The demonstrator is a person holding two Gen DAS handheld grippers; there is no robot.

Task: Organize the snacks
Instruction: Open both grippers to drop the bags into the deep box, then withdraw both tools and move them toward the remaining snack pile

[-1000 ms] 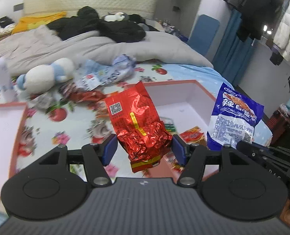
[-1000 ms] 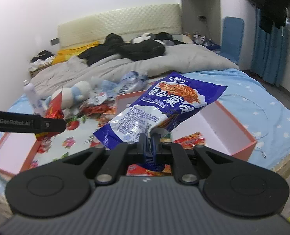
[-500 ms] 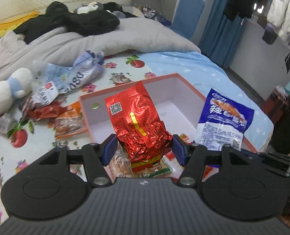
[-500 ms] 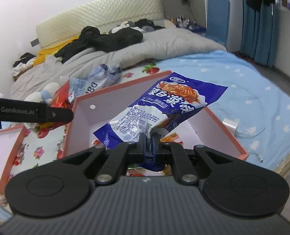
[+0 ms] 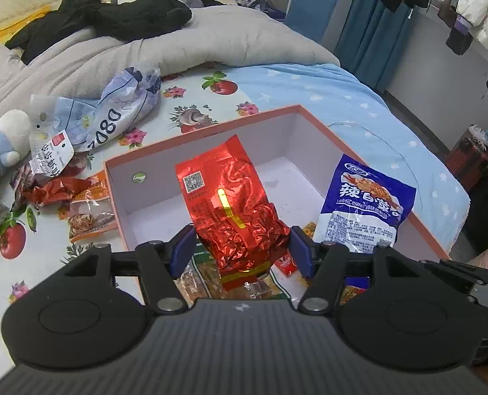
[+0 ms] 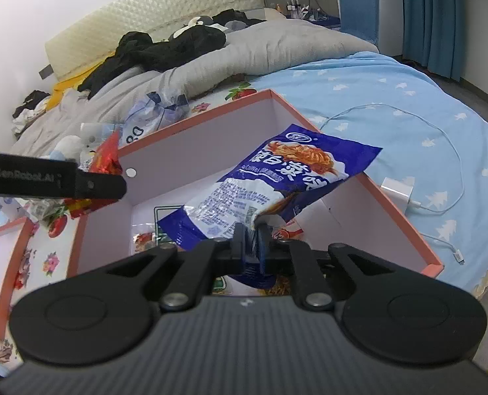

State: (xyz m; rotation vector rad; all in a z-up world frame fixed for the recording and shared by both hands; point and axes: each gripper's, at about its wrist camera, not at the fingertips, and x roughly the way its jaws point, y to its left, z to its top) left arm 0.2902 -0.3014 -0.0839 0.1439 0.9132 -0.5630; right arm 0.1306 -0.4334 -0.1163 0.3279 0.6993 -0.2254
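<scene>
My left gripper [image 5: 242, 251] is shut on a red foil snack packet [image 5: 226, 204] and holds it upright over the pink-rimmed white box [image 5: 207, 130]. My right gripper [image 6: 251, 243] is shut on a blue and white snack bag [image 6: 277, 187], also over the box [image 6: 211, 115]. The blue bag also shows at the right of the left wrist view [image 5: 366, 210]. The left gripper's finger [image 6: 79, 182] shows at the left of the right wrist view. Several flat snack packets [image 5: 207, 273] lie on the box floor.
Loose snack packets [image 5: 86, 210], a crumpled blue plastic bag [image 5: 112, 115] and a plush toy [image 5: 0, 144] lie on the bed left of the box. A white charger and cable [image 6: 398, 191] lie on the blue sheet to the right. A second box [image 6: 7, 263] sits far left.
Both grippers have moved forward and to the right with their packets, from over the flowered sheet to over the open box. Both stay shut on their packets.
</scene>
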